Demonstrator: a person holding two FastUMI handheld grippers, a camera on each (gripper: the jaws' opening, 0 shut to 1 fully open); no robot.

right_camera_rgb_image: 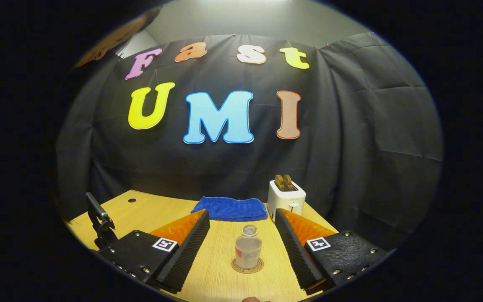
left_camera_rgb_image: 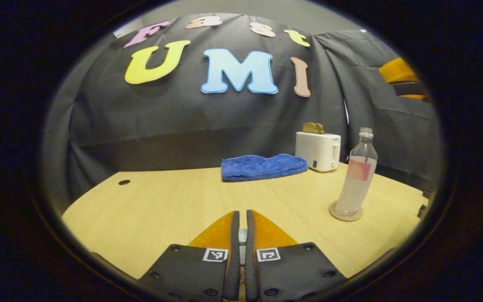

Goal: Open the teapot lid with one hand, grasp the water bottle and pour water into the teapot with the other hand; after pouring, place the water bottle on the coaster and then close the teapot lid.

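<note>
A: Any readable writing? I see a pink label on the water bottle, text too small.

B: Same here. My right gripper is spread wide, level, bottle centred between the fingers but farther off, untouched. Bottle upright, capless, on the coaster on the table; clear liquid inside.

A: My left gripper is clenched; something pale shows between the fingers, can't tell what. Toaster holds toast beside the blue towel.
</note>
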